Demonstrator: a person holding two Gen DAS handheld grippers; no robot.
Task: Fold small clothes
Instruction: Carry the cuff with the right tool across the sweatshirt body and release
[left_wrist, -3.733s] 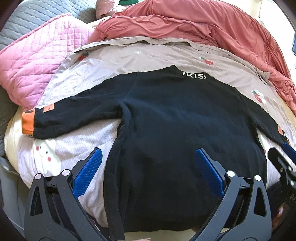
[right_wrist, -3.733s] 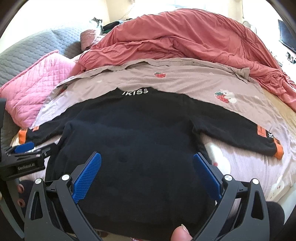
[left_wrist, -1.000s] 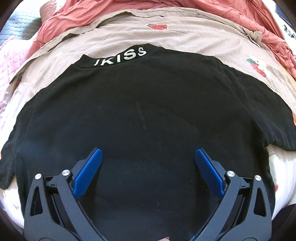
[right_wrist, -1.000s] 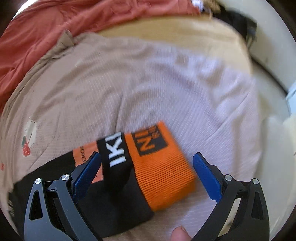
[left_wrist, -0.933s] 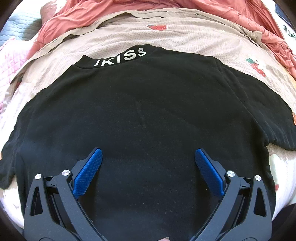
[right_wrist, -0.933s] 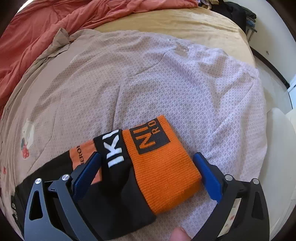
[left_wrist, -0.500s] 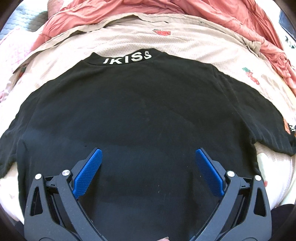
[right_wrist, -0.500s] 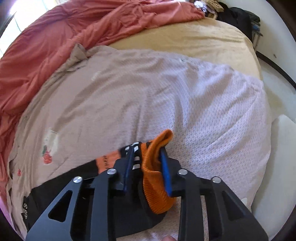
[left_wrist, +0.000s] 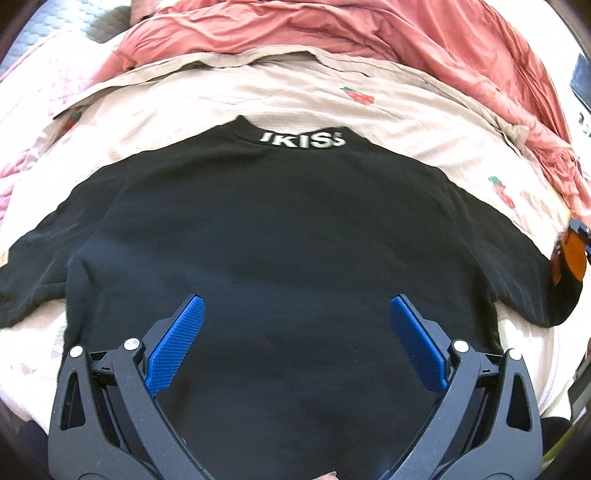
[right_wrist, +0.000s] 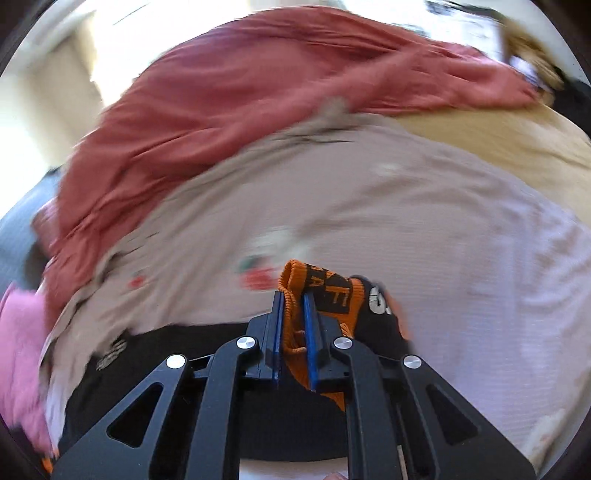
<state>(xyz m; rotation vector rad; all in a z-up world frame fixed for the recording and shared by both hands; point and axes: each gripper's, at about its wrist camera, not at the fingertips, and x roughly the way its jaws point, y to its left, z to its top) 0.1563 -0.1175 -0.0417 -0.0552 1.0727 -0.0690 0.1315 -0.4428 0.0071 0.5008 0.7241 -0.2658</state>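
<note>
Orange ribbed cuff (right_wrist: 295, 334) of the black sweater (left_wrist: 280, 236) is pinched tight between my right fingers (right_wrist: 294, 295), lifted off the bed (left_wrist: 388, 122); my left fingers (left_wrist: 293, 308) hang wide apart over the sweater's flat-spread back, gripping nothing.

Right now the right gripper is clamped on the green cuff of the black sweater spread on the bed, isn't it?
Not quite: the cuff is orange, not green, as the right wrist view shows. The right gripper is indeed clamped on it, and the black sweater lies spread on the bed.
</note>
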